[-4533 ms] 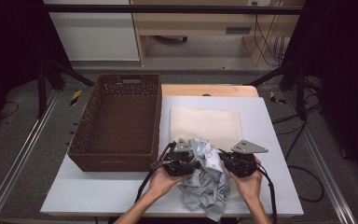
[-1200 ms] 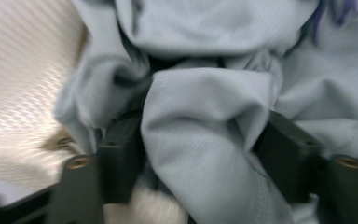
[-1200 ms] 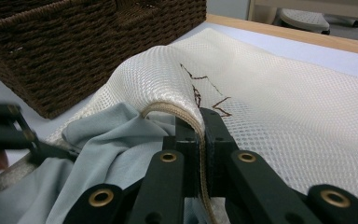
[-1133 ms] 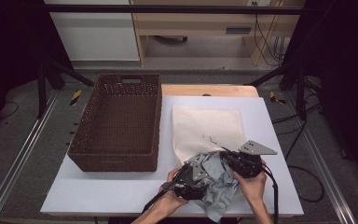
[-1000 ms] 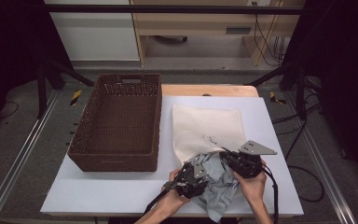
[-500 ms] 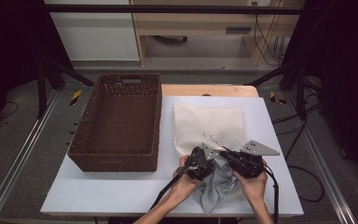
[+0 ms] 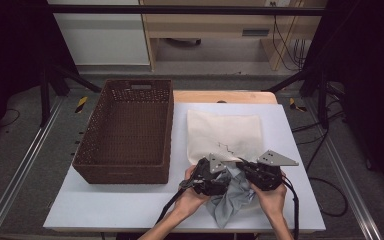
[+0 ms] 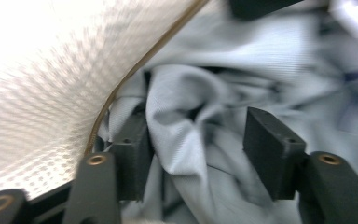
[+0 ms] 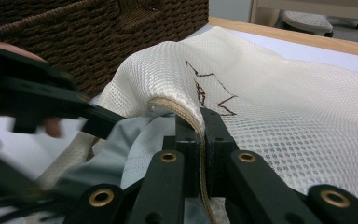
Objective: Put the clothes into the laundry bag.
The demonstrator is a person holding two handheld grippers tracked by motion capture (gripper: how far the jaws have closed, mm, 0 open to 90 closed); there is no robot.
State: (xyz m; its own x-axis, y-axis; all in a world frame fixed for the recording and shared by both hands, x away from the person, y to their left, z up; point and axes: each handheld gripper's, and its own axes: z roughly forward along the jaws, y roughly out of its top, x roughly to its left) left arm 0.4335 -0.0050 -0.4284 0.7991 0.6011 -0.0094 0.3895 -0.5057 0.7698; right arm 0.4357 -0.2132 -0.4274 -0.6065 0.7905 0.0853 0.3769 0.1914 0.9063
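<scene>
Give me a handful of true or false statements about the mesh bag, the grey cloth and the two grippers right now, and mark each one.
1. The right gripper is clamped on the edge of the white mesh bag. True.
2. The grey cloth lies inside the brown wicker basket. False: it sits on the white table at the bag's near edge, between the two grippers.
3. The left gripper has its jaws apart, with a fold of the grey cloth between them. True; they have just been opening.
4. The mesh bag hangs over the basket's rim. False: it lies on the table to the right of the basket.
5. The basket has cloth in it. False: nothing shows inside it.
</scene>
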